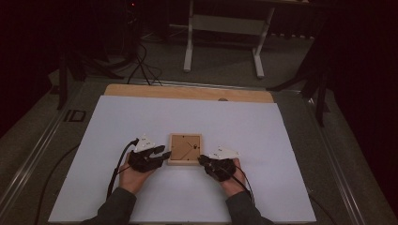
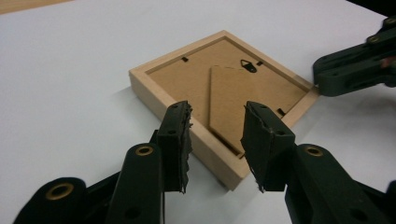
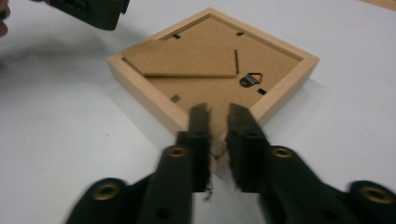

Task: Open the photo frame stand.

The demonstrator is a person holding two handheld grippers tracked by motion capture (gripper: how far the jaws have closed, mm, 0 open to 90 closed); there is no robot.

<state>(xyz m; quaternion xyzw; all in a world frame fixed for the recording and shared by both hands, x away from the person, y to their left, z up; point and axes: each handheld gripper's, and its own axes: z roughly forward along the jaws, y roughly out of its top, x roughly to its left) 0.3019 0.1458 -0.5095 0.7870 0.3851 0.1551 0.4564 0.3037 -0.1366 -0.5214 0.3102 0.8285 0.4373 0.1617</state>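
**Frame face-down mid-sheet, both grippers at its near corners**

Table [image 1: 141,90]: wooden top, bare strip showing only along the far edge. Rest covered by a white sheet [image 1: 141,122].

Picture frame [image 1: 185,149]: small, square, light wood, lying back-up near the middle of the sheet, slightly toward the person. Brown backing board [image 2: 187,88] sits recessed inside the rim. Fold-out stand flap [image 2: 229,102] lies flat on the backing. Small dark metal hanger [image 2: 248,66] near one edge, small dark retaining tabs along the inner rim. No brand, label or readable writing anywhere on the frame, sheet or grippers.

Left gripper [image 2: 215,140]: at the frame's near-left corner in the high view [image 1: 162,156]. Jaws apart, straddling the corner; in the left gripper view the pads stand off the wood on both sides, no contact visible. Not clamped.

Right gripper [image 3: 218,140]: at the near-right corner in the high view [image 1: 202,161]. Jaws close together with the corner of the rim between them. Narrow gap; the right gripper view is motion-blurred there, so I can't confirm the pads are actually pressing on the wood.

Hands hold both grippers from the near edge, dark sleeves [image 1: 117,206] at the bottom of the high view. Frame rests flat on the sheet, not lifted.
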